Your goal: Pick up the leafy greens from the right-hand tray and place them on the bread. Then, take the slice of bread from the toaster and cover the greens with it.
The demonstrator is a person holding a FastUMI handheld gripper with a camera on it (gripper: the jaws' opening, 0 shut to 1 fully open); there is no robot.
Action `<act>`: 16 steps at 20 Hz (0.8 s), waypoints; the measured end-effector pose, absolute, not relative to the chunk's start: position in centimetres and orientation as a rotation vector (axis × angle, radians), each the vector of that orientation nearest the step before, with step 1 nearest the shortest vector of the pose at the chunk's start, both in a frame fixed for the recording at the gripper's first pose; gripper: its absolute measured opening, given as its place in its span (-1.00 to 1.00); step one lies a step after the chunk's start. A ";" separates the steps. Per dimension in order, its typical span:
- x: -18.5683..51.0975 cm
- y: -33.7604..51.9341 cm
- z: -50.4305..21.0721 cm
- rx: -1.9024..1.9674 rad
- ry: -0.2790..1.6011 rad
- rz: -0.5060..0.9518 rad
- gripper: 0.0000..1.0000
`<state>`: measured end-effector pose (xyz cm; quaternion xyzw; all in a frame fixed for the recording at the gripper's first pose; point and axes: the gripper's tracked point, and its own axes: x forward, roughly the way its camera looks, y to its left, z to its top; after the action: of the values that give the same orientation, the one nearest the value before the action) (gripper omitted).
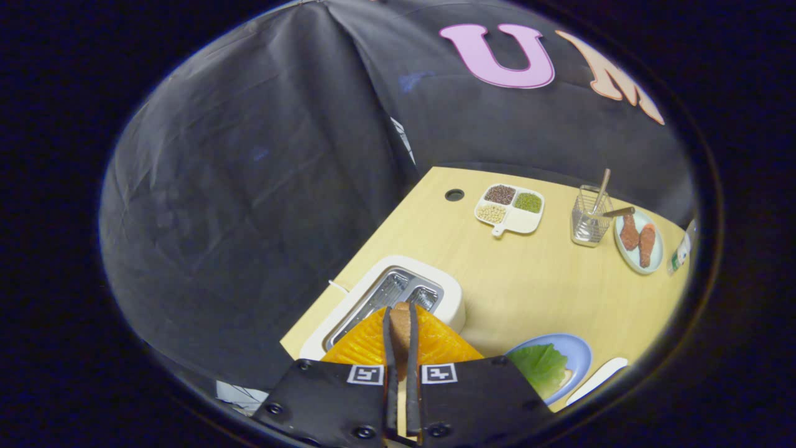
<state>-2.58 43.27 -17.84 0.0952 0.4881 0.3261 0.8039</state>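
Claw: pinching bread slice edge-on, both fingers pressed on it.
Toaster: white, just beyond slice, slots open.
Greens: on blue plate, right of fingers.
Bench: pale wood, round cable hole.
Far side: divided dish of beans, wire basket.
Room: black cloth wall.
Writing: none legible.

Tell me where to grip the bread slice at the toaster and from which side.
Grip the bread slice by its two flat faces near the top edge, coming from above the toaster: it stands on edge and is thin. The gripper is shut on it that way now.
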 end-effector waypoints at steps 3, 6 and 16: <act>-2.0 41.5 -16.5 0.268 1.024 0.697 -0.83; -2.1 39.8 -14.9 0.375 1.021 0.697 -0.83; -2.4 33.3 -15.1 0.463 0.991 0.647 -0.84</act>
<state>-2.43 33.28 -15.09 0.2160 0.4627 0.3023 0.8049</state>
